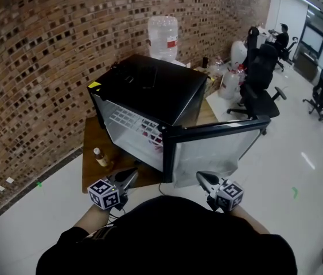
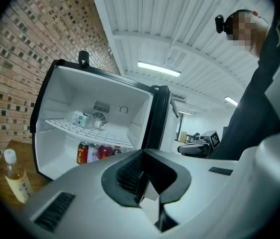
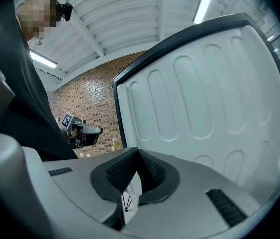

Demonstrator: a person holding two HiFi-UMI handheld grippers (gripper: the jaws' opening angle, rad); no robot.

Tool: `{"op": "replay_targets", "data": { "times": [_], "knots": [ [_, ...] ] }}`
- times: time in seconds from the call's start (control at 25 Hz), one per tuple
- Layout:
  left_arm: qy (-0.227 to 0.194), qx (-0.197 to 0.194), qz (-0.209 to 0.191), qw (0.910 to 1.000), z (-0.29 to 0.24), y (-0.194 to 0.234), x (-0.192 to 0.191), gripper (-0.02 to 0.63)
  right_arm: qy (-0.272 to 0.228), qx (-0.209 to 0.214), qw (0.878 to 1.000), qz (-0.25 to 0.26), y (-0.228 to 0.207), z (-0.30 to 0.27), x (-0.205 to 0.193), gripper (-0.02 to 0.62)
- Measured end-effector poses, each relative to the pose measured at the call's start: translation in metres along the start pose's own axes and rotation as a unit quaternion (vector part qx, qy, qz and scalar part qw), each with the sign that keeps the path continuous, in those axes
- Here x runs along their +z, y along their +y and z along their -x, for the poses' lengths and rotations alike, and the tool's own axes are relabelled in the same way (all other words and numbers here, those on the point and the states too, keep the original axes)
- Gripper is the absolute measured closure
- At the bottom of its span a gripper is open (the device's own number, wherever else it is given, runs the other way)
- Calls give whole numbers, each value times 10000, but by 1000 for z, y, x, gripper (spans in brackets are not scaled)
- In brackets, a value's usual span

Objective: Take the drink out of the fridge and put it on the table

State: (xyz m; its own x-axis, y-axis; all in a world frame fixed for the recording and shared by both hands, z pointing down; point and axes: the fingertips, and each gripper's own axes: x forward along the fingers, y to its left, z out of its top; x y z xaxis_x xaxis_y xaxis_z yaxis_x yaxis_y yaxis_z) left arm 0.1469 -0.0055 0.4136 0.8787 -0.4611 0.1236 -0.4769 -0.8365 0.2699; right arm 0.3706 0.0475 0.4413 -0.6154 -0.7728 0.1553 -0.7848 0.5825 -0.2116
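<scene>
upright red drink can [image 2: 82, 153] low in the open fridge [image 2: 130, 108], at ten o'clock from the left claw [image 2: 148, 185], nearer it than the right claw [image 3: 130, 190], both closed, empty.

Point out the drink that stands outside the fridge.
The pale yellow bottle with a white cap, upright on the table left of the fridge. The red can and the red bottles stand inside it.

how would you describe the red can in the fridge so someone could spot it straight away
Look into the open black fridge on the wooden table. Below its white wire shelf a row of drinks stands; the red can is leftmost, beside red-filled bottles.
</scene>
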Motion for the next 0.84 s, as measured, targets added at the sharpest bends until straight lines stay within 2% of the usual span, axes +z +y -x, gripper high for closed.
{"op": "replay_targets", "data": {
  "times": [0.84],
  "knots": [
    [-3,-125,-19,9999,4,11,-2,611,55,74,9999,129,-4,-16,1,598]
  ]
}}
